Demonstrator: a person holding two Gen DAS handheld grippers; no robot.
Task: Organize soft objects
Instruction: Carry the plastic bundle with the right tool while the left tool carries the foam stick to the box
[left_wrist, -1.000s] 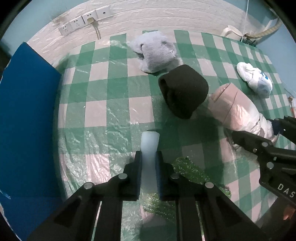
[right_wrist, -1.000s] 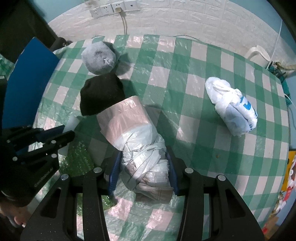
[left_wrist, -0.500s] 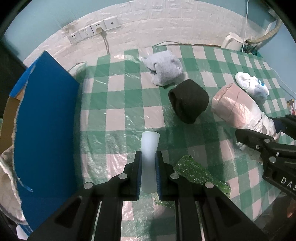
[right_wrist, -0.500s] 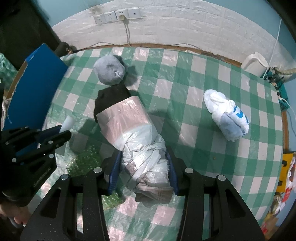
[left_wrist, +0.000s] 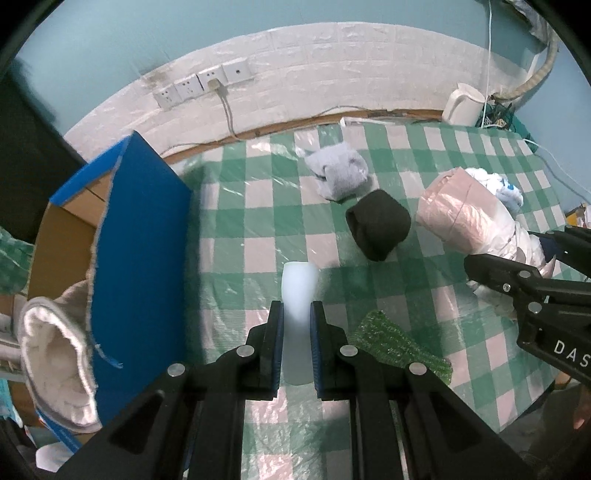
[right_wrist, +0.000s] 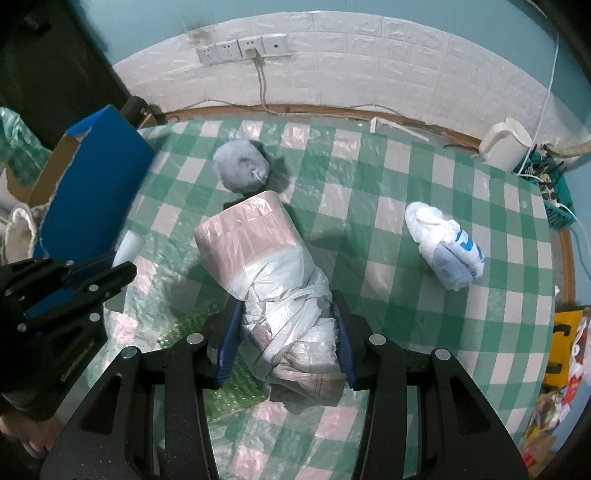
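Note:
My left gripper (left_wrist: 297, 321) is shut on a pale white foam strip (left_wrist: 298, 295) and holds it above the checked table (left_wrist: 258, 229). My right gripper (right_wrist: 286, 332) is shut on a pink and white plastic-wrapped bundle (right_wrist: 258, 258), lifted above the table; the bundle also shows in the left wrist view (left_wrist: 465, 218). On the table lie a black rolled cloth (left_wrist: 378, 223), a grey sock bundle (left_wrist: 338, 175), a white and blue plastic bag bundle (right_wrist: 445, 249) and green bubble wrap (left_wrist: 399, 347).
A blue-sided cardboard box (left_wrist: 136, 251) stands at the table's left edge, with a white fluffy item (left_wrist: 55, 354) inside. Wall sockets (left_wrist: 203, 83) with a cable are behind. A white kettle (right_wrist: 506, 144) stands at the back right.
Both grippers have risen and pulled back with their loads, so the table looks farther away. The box and its fluffy contents have come into the left view.

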